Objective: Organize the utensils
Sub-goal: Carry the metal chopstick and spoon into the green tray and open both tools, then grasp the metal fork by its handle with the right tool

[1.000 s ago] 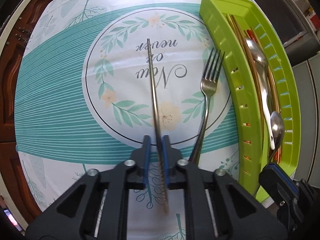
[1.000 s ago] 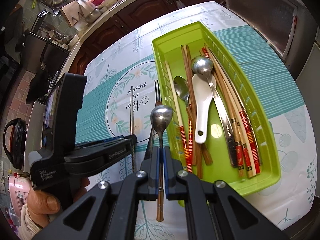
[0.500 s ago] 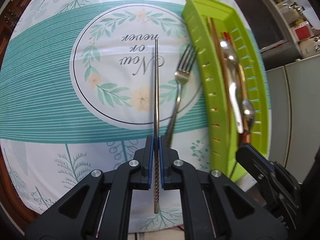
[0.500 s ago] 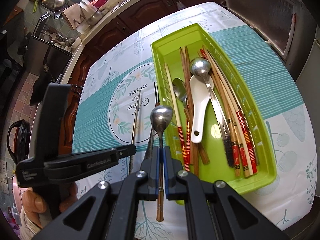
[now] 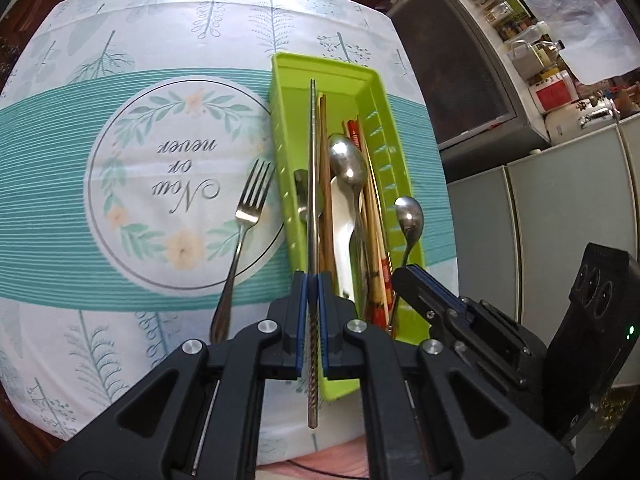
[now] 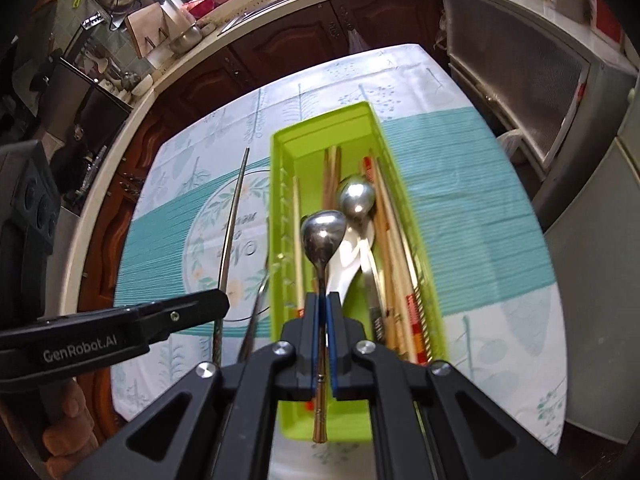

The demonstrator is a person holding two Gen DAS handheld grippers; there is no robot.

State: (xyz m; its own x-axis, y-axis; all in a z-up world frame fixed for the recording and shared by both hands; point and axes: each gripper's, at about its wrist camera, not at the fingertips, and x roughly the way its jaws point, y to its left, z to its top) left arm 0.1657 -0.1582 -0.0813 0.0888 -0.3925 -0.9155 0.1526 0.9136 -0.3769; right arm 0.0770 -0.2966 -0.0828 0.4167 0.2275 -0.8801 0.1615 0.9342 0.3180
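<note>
The counter (image 5: 120, 320) wears a white cloth with pale leaf prints, a wide teal striped band, and a big ring of flowers with words inside. Past it stand dark wood cupboards (image 6: 280, 52), and a long worktop with pots and a cutting board runs from 10 to 1 o'clock in the right wrist view. On the other side there are grey-green cabinet doors (image 5: 560, 240) and jars up high.

A bright green tray (image 5: 400, 184) lies on the cloth with its long side running from 6 toward 12 o'clock. Inside are wooden chopsticks, red-banded chopsticks, a white spoon and a big metal spoon, all lying the long way of the tray.

The left gripper (image 5: 313, 312) has its fingers pressed tight on a metal chopstick (image 5: 312, 184). The stick is long and thin. Its thin tip points to 12 o'clock, above the tray in that view, and its twisted end sticks out behind the fingers toward 6 o'clock.

The right gripper (image 6: 322, 332) pinches a small spoon (image 6: 323, 236) by its handle. The bowl points to 12 o'clock over the tray — the gold handle end pokes back to 6 o'clock.

A fork (image 5: 244, 236) lies on the cloth just left of the tray, tines at about 1 o'clock, handle toward 7 o'clock.

A hand (image 6: 68, 428) holds the left gripper at 8 o'clock in the right wrist view.
</note>
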